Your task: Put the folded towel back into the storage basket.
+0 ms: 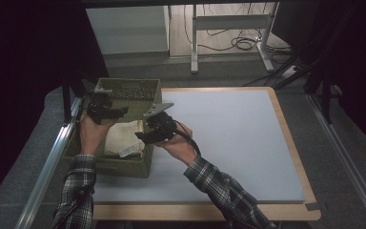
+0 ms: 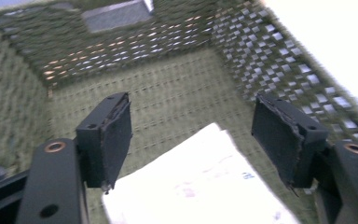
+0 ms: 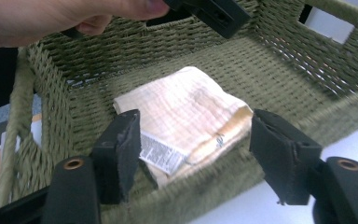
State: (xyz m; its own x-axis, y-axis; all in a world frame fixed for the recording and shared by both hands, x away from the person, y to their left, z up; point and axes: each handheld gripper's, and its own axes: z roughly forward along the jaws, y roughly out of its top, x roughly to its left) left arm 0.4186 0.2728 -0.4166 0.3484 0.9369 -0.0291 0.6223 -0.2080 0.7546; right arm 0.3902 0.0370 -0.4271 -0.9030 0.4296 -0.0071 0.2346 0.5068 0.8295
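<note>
Cloth (image 3: 186,119) lies folded flat on floor of green basket (image 1: 128,168), at counter (image 1: 228,143) 9 o'clock edge. Your right tool (image 3: 196,154) nearer, jaws spread, empty, label corner at 12 o'clock between them. Your left tool (image 2: 193,140) also spread, empty, cloth's far end below it.

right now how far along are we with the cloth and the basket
Done: the folded cream cloth with a white care label lies flat inside the green woven basket. In hand: nothing; the left tool and right tool both hover open above it. Left, probably: pulling both tools clear, or adding more items.
</note>
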